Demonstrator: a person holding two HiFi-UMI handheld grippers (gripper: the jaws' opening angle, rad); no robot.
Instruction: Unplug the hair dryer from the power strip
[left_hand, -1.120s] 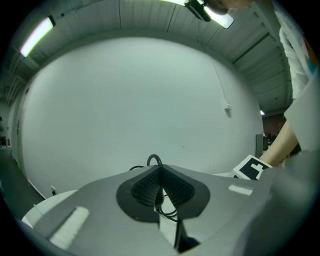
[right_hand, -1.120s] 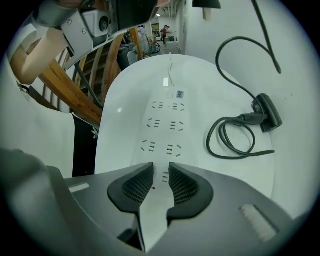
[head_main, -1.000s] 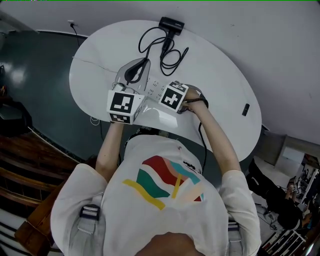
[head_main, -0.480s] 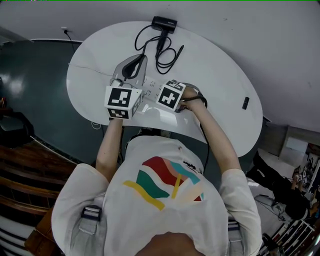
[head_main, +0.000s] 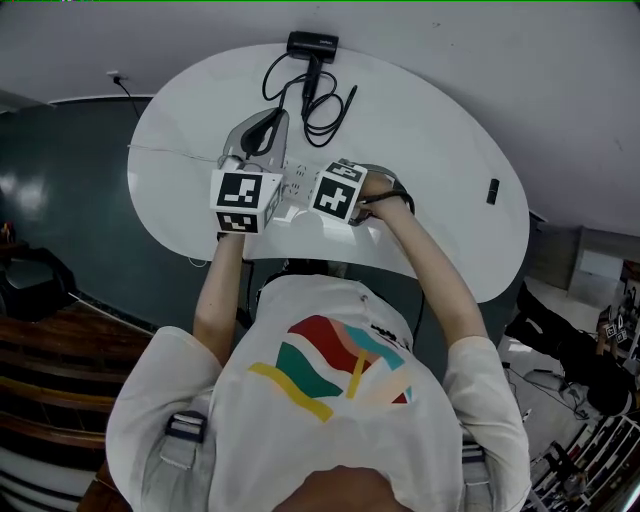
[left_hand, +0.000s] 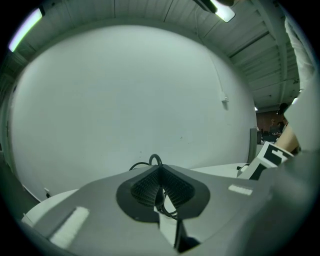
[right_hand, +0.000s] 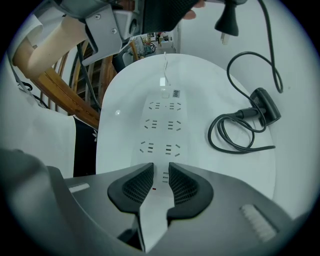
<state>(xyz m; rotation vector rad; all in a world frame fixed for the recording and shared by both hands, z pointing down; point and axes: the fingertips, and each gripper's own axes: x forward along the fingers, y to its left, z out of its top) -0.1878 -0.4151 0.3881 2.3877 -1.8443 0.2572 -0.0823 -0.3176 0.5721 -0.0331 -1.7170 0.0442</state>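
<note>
The black hair dryer (head_main: 312, 45) lies at the table's far edge, its cord (head_main: 322, 110) coiled beside it. In the right gripper view the dryer (right_hand: 265, 107) and the cord (right_hand: 235, 132) lie right of the white power strip (right_hand: 162, 127), whose sockets are all empty. The black plug (right_hand: 226, 24) hangs in the air above the strip's far end. My left gripper (left_hand: 159, 172) is shut on the cord at the plug. My right gripper (right_hand: 161, 167) points straight down onto the strip's near end. Its jaws stand slightly apart, with the strip's top showing in the gap.
The white oval table (head_main: 440, 150) carries a small black object (head_main: 492, 190) near its right edge. The strip's own white cable (right_hand: 165, 65) runs off the far end. Wooden chairs (right_hand: 60, 85) stand at the left, beyond the table's edge.
My left gripper has shifted a little with the plug in its jaws. The right gripper has stayed where it was on the strip.
</note>
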